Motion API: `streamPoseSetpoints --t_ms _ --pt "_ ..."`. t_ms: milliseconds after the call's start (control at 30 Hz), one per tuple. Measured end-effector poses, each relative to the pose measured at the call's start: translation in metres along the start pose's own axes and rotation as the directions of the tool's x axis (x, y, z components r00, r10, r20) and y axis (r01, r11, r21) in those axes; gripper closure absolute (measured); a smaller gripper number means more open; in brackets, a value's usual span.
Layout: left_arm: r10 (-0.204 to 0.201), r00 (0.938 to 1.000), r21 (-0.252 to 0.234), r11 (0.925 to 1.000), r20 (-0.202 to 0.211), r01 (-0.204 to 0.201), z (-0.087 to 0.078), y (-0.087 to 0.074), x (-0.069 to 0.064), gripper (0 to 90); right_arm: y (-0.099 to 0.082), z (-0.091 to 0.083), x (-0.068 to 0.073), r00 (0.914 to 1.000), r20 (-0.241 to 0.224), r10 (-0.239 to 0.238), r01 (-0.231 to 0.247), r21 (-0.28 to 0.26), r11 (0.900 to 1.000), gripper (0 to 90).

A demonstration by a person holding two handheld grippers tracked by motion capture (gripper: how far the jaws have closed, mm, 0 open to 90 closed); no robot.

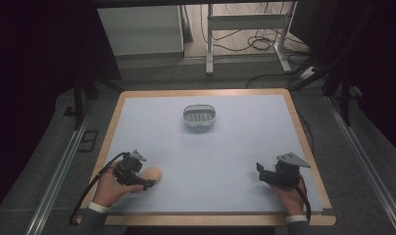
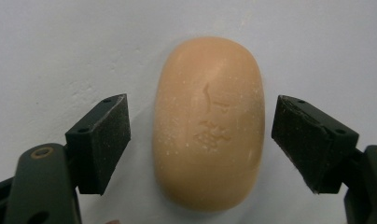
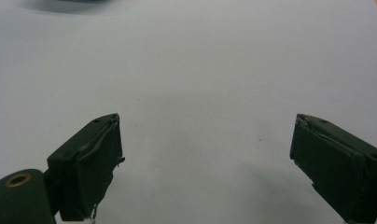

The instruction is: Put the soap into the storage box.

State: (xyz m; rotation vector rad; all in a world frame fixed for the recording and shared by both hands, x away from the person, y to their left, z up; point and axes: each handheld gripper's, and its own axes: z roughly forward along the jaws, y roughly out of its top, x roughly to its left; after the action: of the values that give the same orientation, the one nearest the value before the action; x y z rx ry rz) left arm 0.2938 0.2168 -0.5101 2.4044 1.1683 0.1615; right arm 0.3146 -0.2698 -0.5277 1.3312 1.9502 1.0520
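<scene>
Soap bar (image 2: 208,123) sits between my left gripper (image 2: 200,140)'s parted fingers, untouched; squeezing off-centre could squirt it across the table (image 1: 225,147).

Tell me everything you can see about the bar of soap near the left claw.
The bar of soap is a rounded oval, peach-tan, smooth and waxy looking, with a stamped mark pressed into its top face and pale specks dusting the surface. It lies flat on the light blue mat at the near left of the table, well short of the small metal basket. The left claw straddles it with jaws open; there is a visible gap between each pad and the soap, so only the mat touches it.
</scene>
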Motion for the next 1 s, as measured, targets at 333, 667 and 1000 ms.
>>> streamPoseSetpoints --t_ms 333,667,1000 --pt "0.009 0.9999 0.028 0.9996 -0.009 -0.009 0.008 0.000 -0.004 21.2 0.000 0.000 0.000 1.0000 0.002 0.002 -0.002 0.001 1.0000 9.4" --pt "0.014 0.9995 0.039 0.9992 -0.029 -0.013 0.011 0.000 -0.006 26.6 0.000 0.000 0.000 1.0000 0.004 0.003 -0.004 0.003 1.0000 9.4" --pt "0.024 0.9991 0.028 0.9993 -0.036 -0.023 0.011 0.000 -0.006 32.3 0.000 0.000 -0.001 1.0000 0.007 0.005 -0.005 0.001 1.0000 9.4"
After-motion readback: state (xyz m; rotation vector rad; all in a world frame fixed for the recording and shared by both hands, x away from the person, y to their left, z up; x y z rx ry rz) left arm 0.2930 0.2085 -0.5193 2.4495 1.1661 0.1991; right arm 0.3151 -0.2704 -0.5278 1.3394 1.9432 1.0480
